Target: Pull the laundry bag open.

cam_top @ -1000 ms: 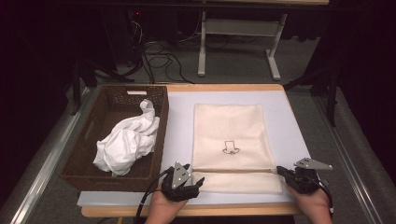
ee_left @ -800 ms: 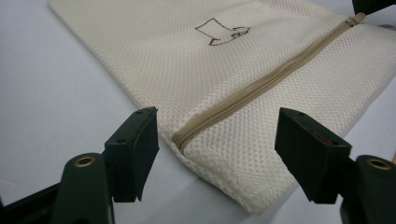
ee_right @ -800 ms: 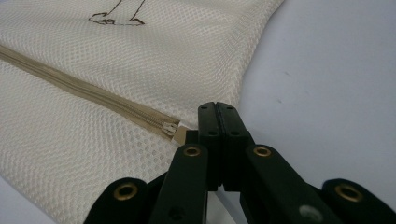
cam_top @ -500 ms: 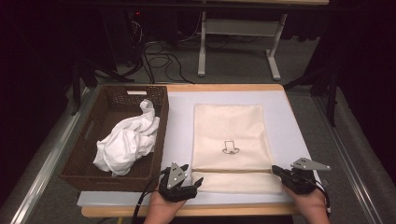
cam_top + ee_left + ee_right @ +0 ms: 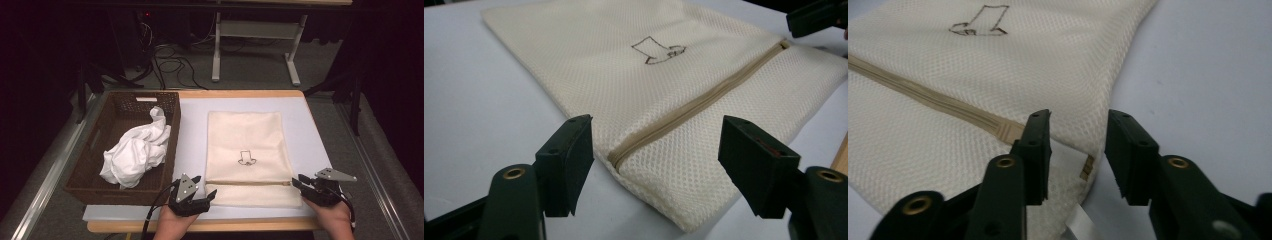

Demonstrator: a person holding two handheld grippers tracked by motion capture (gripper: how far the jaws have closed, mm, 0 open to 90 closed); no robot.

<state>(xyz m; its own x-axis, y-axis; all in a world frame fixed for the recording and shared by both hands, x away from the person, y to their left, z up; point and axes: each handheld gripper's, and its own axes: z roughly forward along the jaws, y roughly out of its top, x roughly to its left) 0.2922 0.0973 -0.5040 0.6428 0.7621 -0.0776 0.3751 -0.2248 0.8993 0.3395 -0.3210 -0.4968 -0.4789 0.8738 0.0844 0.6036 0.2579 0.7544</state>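
Observation:
A cream mesh laundry bag (image 5: 247, 150) lies flat on the table with a small hat drawing on it (image 5: 659, 50) and a tan zipper (image 5: 250, 182) across its near end. My left gripper (image 5: 206, 186) is open at the bag's near left corner; in the left gripper view its jaws (image 5: 654, 135) stand wide on either side of the zipper's end (image 5: 616, 157). My right gripper (image 5: 298, 180) is at the near right corner, open by a narrow gap (image 5: 1078, 132) just over the bag's edge. The zipper's other end (image 5: 1008, 131) sits beside its left jaw, and a small tan tab (image 5: 1087, 167) lies below the gap.
A dark wicker basket (image 5: 90, 165) stands left of the bag and holds a crumpled white cloth (image 5: 135, 152). The pale mat (image 5: 310, 125) covers the table, with its wooden edge (image 5: 250, 226) close to my hands. A white label (image 5: 1078, 220) sticks out at the bag's corner.
My right gripper has slid left, up to the bag's near right corner. My left gripper has stayed nearly where it was.

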